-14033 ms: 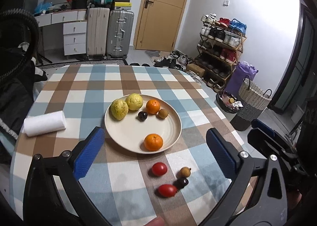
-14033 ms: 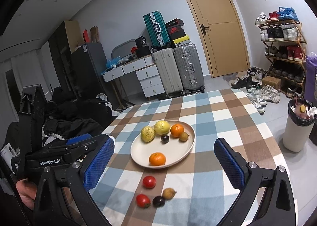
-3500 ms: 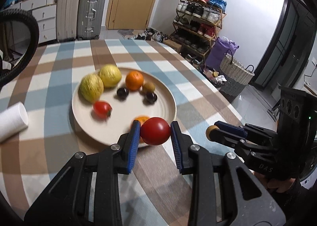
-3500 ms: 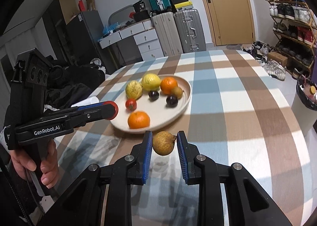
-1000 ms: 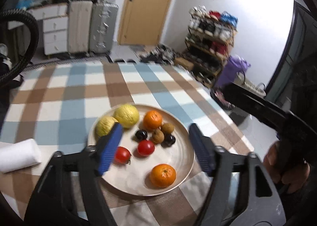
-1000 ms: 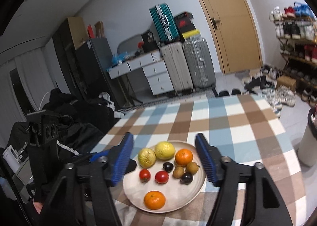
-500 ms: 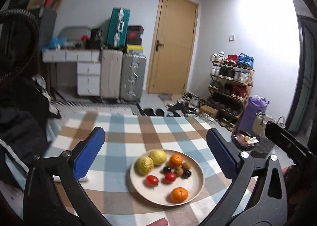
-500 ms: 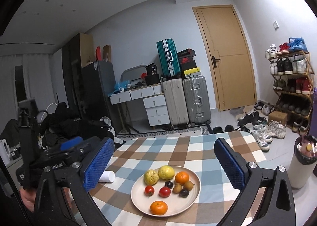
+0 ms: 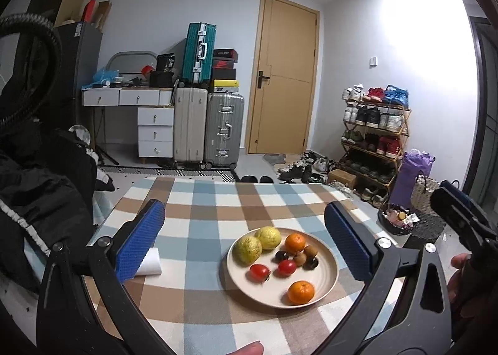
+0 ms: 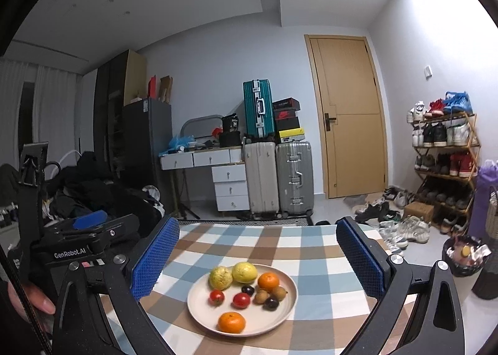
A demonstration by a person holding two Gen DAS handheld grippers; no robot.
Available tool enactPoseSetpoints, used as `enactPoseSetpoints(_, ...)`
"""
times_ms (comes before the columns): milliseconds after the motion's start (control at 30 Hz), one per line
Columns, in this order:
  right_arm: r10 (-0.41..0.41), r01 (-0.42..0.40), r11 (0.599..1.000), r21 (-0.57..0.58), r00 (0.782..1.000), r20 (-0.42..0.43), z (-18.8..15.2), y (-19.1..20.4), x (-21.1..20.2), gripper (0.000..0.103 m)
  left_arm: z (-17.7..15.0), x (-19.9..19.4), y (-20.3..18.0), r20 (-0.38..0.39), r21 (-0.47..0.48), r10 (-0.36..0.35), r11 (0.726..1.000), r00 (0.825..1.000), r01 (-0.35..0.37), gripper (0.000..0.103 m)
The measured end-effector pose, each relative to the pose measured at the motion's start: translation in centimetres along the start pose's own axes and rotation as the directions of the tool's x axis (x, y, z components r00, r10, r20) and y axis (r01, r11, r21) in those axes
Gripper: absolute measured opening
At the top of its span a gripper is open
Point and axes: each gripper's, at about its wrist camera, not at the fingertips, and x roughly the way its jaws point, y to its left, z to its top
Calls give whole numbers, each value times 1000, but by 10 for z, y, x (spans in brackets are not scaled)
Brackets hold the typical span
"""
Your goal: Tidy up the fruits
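The plate sits on the checked counter, right of centre in the left wrist view, and every fruit in view lies on it. At its far side rest two yellow-green fruits, touching each other, with an orange just beside them to the right. In the middle lie two red tomatoes, near each other but apart, and a tight cluster of small brown and dark fruits. A second orange sits alone at the near edge of the plate. No fruit is visible on the bare cloth in either view. A white roll lies on the counter left of the plate, partly hidden behind a blue pad. The left claw is spread wide and carries nothing; it hangs above the counter, clear of the plate. The right claw is likewise spread wide and empty, raised above the near side of the counter. A hand grips the left tool's handle at the left edge of the right wrist view. Judgement: gathering of the fruit onto the plate appears complete; nothing remains to be collected as far as these views show, though the nearest strip of counter is hidden by the tools.
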Motion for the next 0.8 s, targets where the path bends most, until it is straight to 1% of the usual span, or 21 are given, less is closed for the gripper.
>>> enactPoseSetpoints(167, -25, 25, 999, -28, 1000, -8, -18, -1, 4, 103, -19, 8, 8, -12, -4, 16, 1000, 1000, -16, 102)
enactPoseSetpoints(533, -67, 63, 996, -59, 995, -69, -58, -10, 26, 103, -60, 39, 20, -55, 9, 41, 999, 998, -40, 102)
enactPoseSetpoints(800, -88, 80, 993, -84, 991, -100, -76, -12, 34, 103, -86, 59, 26, -70, 23, 59, 998, 996, -58, 102)
